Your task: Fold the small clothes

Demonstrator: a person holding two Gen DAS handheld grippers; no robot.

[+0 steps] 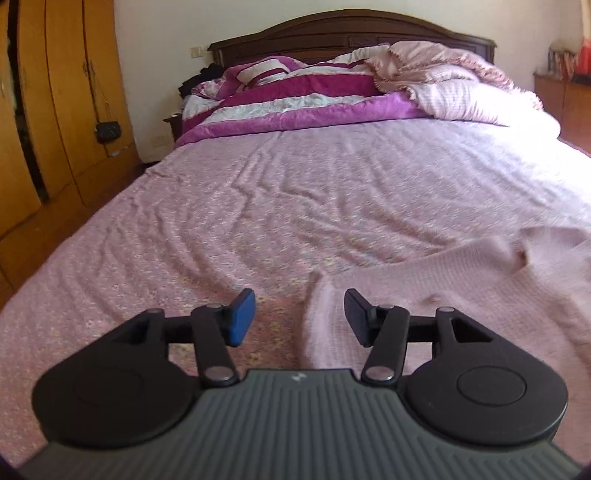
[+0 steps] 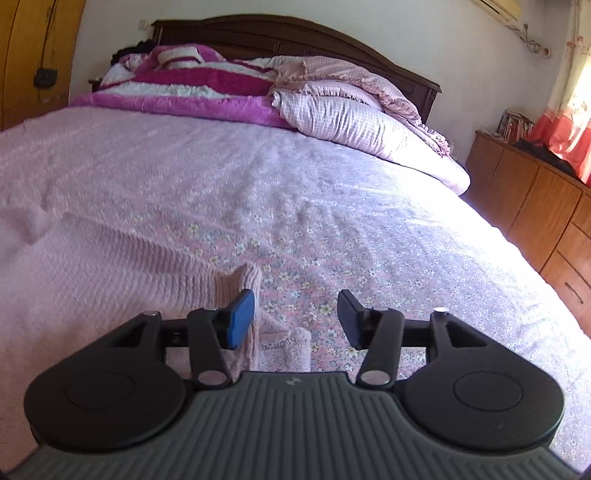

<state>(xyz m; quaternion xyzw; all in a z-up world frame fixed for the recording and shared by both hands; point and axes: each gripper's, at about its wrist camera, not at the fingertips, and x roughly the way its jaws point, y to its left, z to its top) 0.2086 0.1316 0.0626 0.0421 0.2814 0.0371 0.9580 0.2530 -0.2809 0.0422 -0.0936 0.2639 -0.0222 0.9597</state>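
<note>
Pink knit: one small knitted garment [image 1: 443, 280], pale pink, lies spread flat on the bed near its foot edge. In the right wrist view the same garment [image 2: 92, 266] fills the lower left.
Garment edges: the left wrist view shows one raised fold of its edge between the fingers; the right wrist view shows one ribbed cuff or corner standing up beside the blue pad, with more knit bunched below it.
Left gripper [image 1: 299, 317]: jaws wide apart, holding nothing; it sits over the garment's left edge. Contact with the cloth cannot be told.
Right gripper [image 2: 297, 319]: jaws wide apart, nothing clamped; its left pad [image 2: 242, 319] is just beside the upright ribbed piece, touching or nearly so.
Pads counted: two per gripper; one shows a blue face, the other looks dark.
Bedsheet [image 1: 258, 192]: one, pink with a small flower print, wrinkled, covering the whole mattress.
Quilts at head end: two heaps. One magenta-and-white striped quilt [image 1: 288, 96] on the left, one pale pink checked quilt [image 1: 454, 85] with a frilled edge on the right.
Headboard [image 1: 332, 33]: one, dark carved wood, against a white wall.
Wardrobe [image 1: 48, 110]: one, yellow-brown wood, left of the bed; one small black pouch [image 1: 108, 130] hangs on its door.
Low cabinet [image 2: 535, 206]: one, brown wood, right of the bed, with a few books and dark cloth on top.
Curtain [image 2: 569, 129]: one, orange-red at the bottom, by the bright window.
</note>
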